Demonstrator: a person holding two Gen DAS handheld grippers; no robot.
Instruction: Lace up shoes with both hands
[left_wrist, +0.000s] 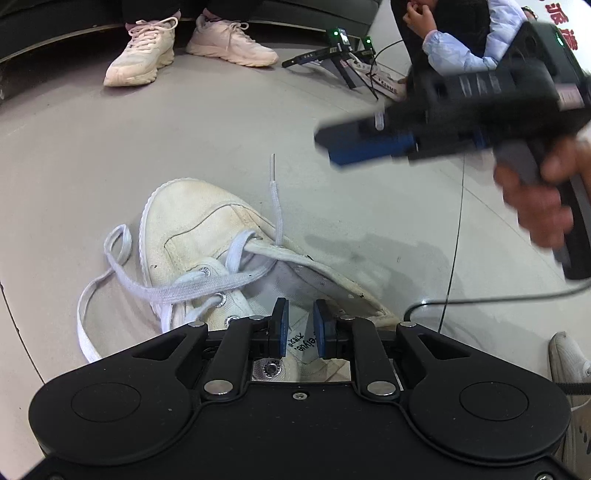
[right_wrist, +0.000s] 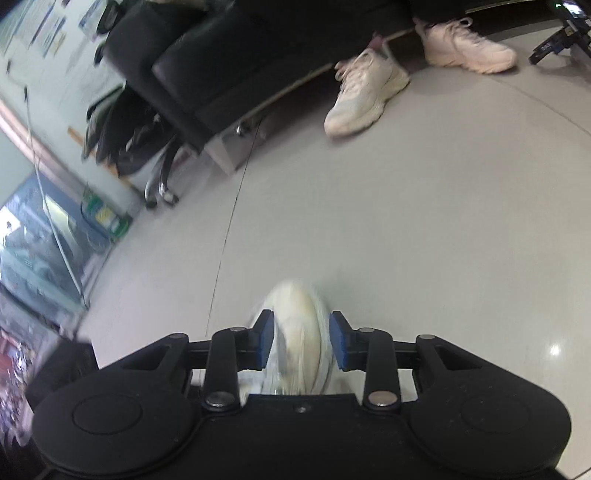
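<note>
Left gripper (left_wrist: 300, 328) hovering slightly parted over shoe (left_wrist: 207, 236); right gripper (right_wrist: 301, 341) gaping, empty. Limp lace (left_wrist: 275, 206): pinching its stiff tip.

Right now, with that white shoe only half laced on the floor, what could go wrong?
1. The lace end threaded through an eyelet of the white canvas shoe sticks up free, gripped by neither tool; it could slip back out.
2. The other end lies in a slack loop on the floor and may snag.
3. The right gripper looks blurred above the shoe, so a hasty grab could miss.
</note>
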